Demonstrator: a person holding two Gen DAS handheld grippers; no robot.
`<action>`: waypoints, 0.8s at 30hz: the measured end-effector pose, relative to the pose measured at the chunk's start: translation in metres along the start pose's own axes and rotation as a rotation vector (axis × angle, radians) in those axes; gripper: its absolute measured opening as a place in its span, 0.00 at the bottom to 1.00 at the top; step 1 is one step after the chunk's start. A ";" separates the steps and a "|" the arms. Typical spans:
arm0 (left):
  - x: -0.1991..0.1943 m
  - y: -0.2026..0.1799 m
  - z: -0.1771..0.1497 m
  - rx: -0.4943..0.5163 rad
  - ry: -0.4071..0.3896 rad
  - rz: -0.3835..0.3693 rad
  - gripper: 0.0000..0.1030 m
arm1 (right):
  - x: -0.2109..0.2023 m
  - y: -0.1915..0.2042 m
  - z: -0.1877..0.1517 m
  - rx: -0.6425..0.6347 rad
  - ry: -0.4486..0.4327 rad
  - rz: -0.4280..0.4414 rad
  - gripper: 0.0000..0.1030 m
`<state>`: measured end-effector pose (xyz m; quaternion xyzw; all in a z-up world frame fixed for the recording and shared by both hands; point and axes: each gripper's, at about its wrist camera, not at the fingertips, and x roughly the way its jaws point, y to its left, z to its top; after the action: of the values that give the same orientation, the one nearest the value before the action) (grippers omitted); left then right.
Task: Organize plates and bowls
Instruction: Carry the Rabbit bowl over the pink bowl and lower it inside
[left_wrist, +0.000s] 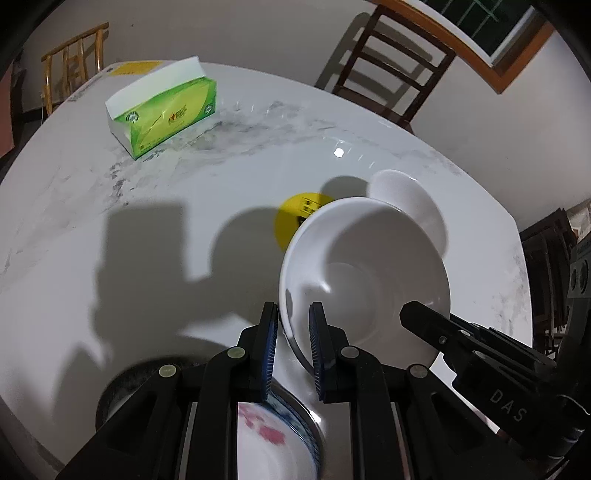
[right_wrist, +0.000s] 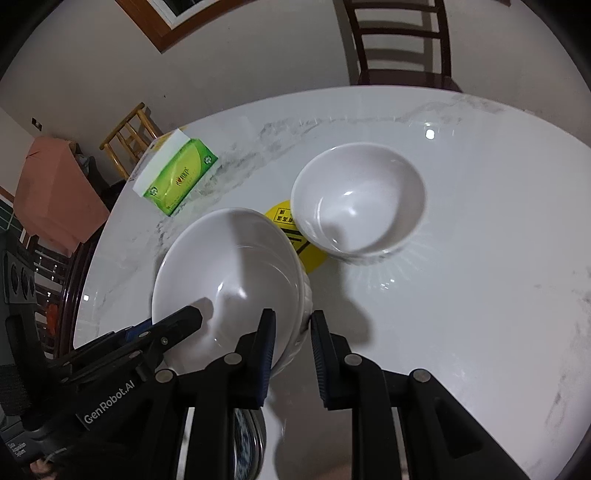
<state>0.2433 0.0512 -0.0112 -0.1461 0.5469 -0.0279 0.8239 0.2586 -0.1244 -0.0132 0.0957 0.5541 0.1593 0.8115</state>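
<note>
1. The round marble table (right_wrist: 461, 240) is filling both views, with a dark wooden chair (left_wrist: 391, 62) standing behind its far edge and a lighter wooden chair (left_wrist: 75, 59) sitting off to the side.
2. The near white bowl (left_wrist: 369, 273) is hanging tilted above the tabletop, gripped on opposite sides of its rim by both grippers.
3. The left gripper (left_wrist: 293, 325) is pinching that bowl's rim, with one finger lying outside the wall and the other inside it, the pads pressing on the rim.
4. The right gripper (right_wrist: 293, 328) is clamping the opposite side of the rim in the same way, one finger inside and one outside.
5. The second white bowl (right_wrist: 358, 199) is sitting upright on the table just beyond the held one, partly covering a round yellow sticker (right_wrist: 299, 236).
6. A green tissue pack (left_wrist: 162, 110) is lying well apart, towards the far side of the table.
7. A patterned bowl (left_wrist: 280, 435) with a blue rim is showing blurred beneath the left gripper.
</note>
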 end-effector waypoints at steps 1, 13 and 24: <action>-0.006 -0.006 -0.004 0.011 -0.008 -0.003 0.14 | -0.007 -0.001 -0.003 0.000 -0.007 -0.002 0.20; -0.057 -0.053 -0.052 0.102 -0.018 -0.070 0.14 | -0.090 -0.022 -0.060 0.034 -0.102 -0.007 0.20; -0.070 -0.082 -0.113 0.165 0.003 -0.101 0.13 | -0.112 -0.058 -0.130 0.129 -0.099 -0.008 0.20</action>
<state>0.1218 -0.0367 0.0334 -0.1050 0.5360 -0.1144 0.8298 0.1088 -0.2217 0.0166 0.1534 0.5228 0.1148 0.8307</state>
